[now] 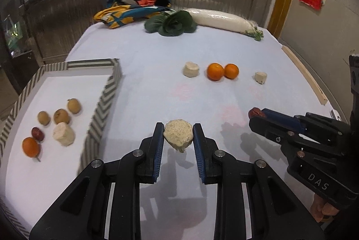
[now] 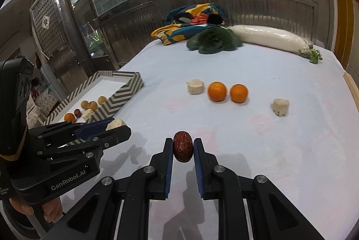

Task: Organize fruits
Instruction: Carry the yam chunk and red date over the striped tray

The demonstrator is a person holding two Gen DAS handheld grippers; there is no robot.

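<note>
Left hand-held gripper [image 1: 178, 135] clamps a pale speckled chunk [image 1: 178, 136], possibly banana, above the table [image 1: 145, 87]. Right hand-held gripper [image 2: 182, 150] pinches a red date [image 2: 182, 149]. Tray [image 1: 107, 92] at 9 o'clock; two oranges [image 1: 222, 71] at 12.

Striped tray [image 1: 107, 92] blurred, near corner cut off (left wrist view)

Tray [image 1: 105, 105] left on table [image 1: 157, 101], oranges [image 1: 222, 71] right.
</note>
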